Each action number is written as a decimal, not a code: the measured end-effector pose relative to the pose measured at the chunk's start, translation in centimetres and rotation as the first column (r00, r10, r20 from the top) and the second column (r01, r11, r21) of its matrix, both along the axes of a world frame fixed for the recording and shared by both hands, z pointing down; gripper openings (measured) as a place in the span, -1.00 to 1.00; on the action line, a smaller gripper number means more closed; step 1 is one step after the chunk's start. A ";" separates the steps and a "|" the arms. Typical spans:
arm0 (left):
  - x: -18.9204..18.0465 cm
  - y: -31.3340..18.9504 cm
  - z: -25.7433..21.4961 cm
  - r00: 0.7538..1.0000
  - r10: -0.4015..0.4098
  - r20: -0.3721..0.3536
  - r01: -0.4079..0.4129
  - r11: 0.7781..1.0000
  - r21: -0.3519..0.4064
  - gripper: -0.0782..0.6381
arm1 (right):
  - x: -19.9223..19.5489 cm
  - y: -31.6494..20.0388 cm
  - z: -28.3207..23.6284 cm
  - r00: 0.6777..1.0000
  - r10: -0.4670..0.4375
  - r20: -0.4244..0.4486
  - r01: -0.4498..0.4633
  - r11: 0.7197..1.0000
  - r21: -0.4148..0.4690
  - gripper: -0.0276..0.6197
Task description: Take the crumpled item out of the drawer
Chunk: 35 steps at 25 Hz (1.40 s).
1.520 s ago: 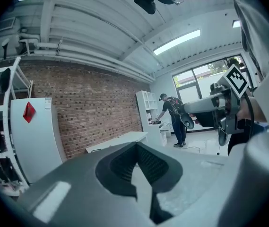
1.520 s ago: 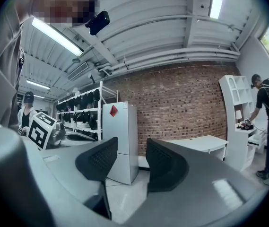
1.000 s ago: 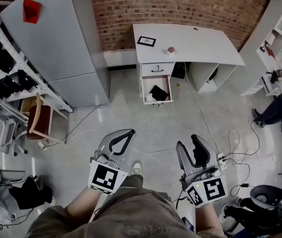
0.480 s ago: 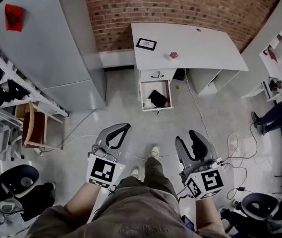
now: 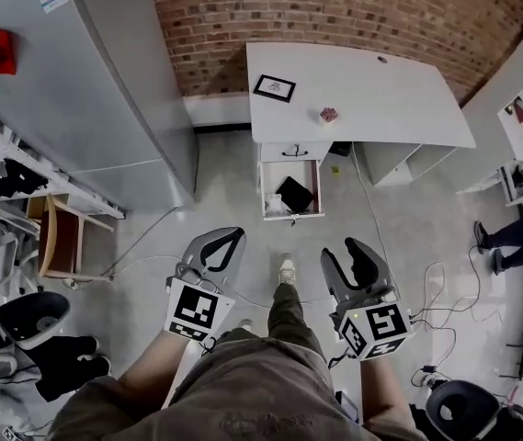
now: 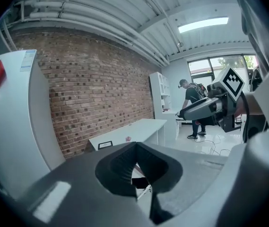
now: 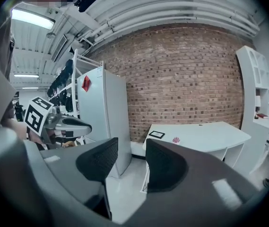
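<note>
Under the white desk (image 5: 362, 90) a drawer (image 5: 264, 187) stands pulled out. Inside it lie a flat black item (image 5: 295, 193) and, at its front left corner, a small white crumpled item (image 5: 277, 206). Both grippers hang over the floor well short of the drawer, with nothing in them. My left gripper (image 5: 235, 237) (image 6: 135, 145) is shut, tips touching. My right gripper (image 5: 342, 251) (image 7: 132, 148) is open by a narrow gap. Through the left gripper's jaws a bit of the drawer (image 6: 143, 183) shows.
A framed picture (image 5: 274, 87) and a small pink object (image 5: 328, 115) sit on the desk. A tall grey cabinet (image 5: 77, 81) stands left, with a wooden chair (image 5: 59, 242) and racks beside it. Cables (image 5: 399, 265) trail on the floor right. A person (image 5: 518, 232) stands far right.
The view has moved closer to the desk, and the drawer sits lower and larger in the frame. A foot has stepped forward. Both grippers keep their states.
</note>
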<state>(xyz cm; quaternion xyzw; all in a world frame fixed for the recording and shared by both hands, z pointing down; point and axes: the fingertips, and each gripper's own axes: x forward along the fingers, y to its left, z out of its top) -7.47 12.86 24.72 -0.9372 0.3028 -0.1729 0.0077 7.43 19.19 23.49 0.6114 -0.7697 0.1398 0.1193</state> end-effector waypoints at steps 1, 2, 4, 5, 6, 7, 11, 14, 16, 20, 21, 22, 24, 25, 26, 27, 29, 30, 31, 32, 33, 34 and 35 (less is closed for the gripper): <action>0.6 -0.9 0.5 1.000 -0.011 0.011 0.011 1.000 -0.009 -0.78 | 0.6 -1.1 0.5 1.000 -0.013 0.003 0.013 1.000 -0.012 -0.26; 1.2 -1.8 1.1 1.000 -0.021 0.023 0.021 1.000 -0.019 -0.78 | 1.2 -2.3 1.1 1.000 -0.027 0.005 0.027 0.999 -0.024 -0.26; 2.5 -3.7 2.4 0.998 -0.036 0.048 0.038 0.998 -0.047 -0.78 | 2.4 -4.7 2.2 0.998 -0.058 0.008 0.059 0.997 -0.054 -0.25; 3.3 -4.6 3.0 0.997 -0.042 0.059 0.046 0.997 -0.063 -0.78 | 3.0 -5.9 2.8 0.997 -0.075 0.009 0.076 0.995 -0.070 -0.26; 4.0 -5.6 3.5 0.996 -0.048 0.071 0.053 0.995 -0.079 -0.78 | 3.5 -7.2 3.5 0.996 -0.093 0.012 0.094 0.992 -0.089 -0.26; 4.7 -6.5 4.1 0.995 -0.053 0.082 0.061 0.994 -0.095 -0.78 | 4.1 -8.4 4.1 0.994 -0.111 0.017 0.113 0.988 -0.109 -0.26; 7.6 -10.4 5.9 0.992 -0.097 0.081 0.107 0.986 -0.130 -0.78 | 6.5 -13.0 7.5 0.984 -0.174 0.024 0.175 0.965 -0.194 -0.25; 9.4 -13.1 7.5 0.988 -0.139 0.065 0.148 0.974 -0.170 -0.78 | 8.3 -15.9 10.5 0.979 -0.200 0.034 0.202 0.946 -0.253 -0.24; 10.4 -14.8 8.6 0.984 -0.160 0.083 0.174 0.966 -0.192 -0.78 | 9.3 -17.8 12.6 0.977 -0.209 0.046 0.213 0.933 -0.291 -0.24; 10.8 -17.8 10.9 0.971 -0.202 0.126 0.227 0.947 -0.227 -0.78 | 10.7 -20.8 15.9 0.971 -0.229 0.066 0.238 0.904 -0.355 -0.23; 10.6 -18.5 11.5 0.968 -0.212 0.137 0.240 0.943 -0.232 -0.78 | 10.9 -21.5 16.6 0.969 -0.234 0.072 0.244 0.898 -0.365 -0.23; 10.5 -19.1 12.0 0.964 -0.222 0.148 0.253 0.938 -0.237 -0.78 | 11.0 -22.2 17.3 0.968 -0.238 0.077 0.250 0.893 -0.374 -0.23; 10.1 -20.2 13.0 0.956 -0.241 0.168 0.278 0.928 -0.247 -0.78 | 11.4 -23.4 18.7 0.966 -0.245 0.081 0.257 0.883 -0.394 -0.23; 10.0 -20.6 13.5 0.953 -0.248 0.173 0.287 0.923 -0.256 -0.78 | 11.5 -23.8 19.4 0.965 -0.248 0.083 0.260 0.877 -0.404 -0.23; 9.9 -20.8 13.9 0.951 -0.253 0.177 0.294 0.918 -0.265 -0.78 | 11.4 -24.2 20.0 0.964 -0.251 0.086 0.264 0.871 -0.414 -0.23; 9.7 -21.0 14.4 0.949 -0.257 0.181 0.300 0.913 -0.276 -0.78 | 11.3 -24.4 20.5 0.963 -0.256 0.089 0.269 0.864 -0.425 -0.23; 9.3 -21.1 15.4 0.946 -0.260 0.195 0.309 0.904 -0.297 -0.78 | 10.9 -25.0 21.4 0.960 -0.263 0.094 0.277 0.853 -0.443 -0.23; 9.1 -21.2 15.9 0.944 -0.260 0.202 0.314 0.899 -0.306 -0.78 | 10.7 -25.3 21.7 0.960 -0.264 0.096 0.279 0.849 -0.450 -0.23; 8.9 -21.3 16.4 0.943 -0.260 0.208 0.316 0.895 -0.315 -0.78 | 10.6 -25.6 22.0 0.959 -0.264 0.098 0.279 0.846 -0.455 -0.23; 8.8 -21.3 16.8 0.943 -0.257 0.212 0.316 0.892 -0.322 -0.78 | 10.5 -25.9 22.3 0.960 -0.264 0.098 0.279 0.843 -0.460 -0.23; 8.7 -21.4 17.3 0.943 -0.254 0.216 0.315 0.890 -0.329 -0.78 | 10.5 -26.2 22.6 0.959 -0.265 0.095 0.278 0.840 -0.465 -0.23; 8.6 -21.6 17.6 0.944 -0.248 0.218 0.311 0.889 -0.335 -0.78 | 10.4 -26.4 22.9 0.959 -0.267 0.091 0.278 0.837 -0.471 -0.23; 8.5 -21.7 17.9 0.945 -0.241 0.220 0.306 0.889 -0.340 -0.78 | 10.2 -26.7 23.2 0.959 -0.267 0.089 0.277 0.833 -0.478 -0.23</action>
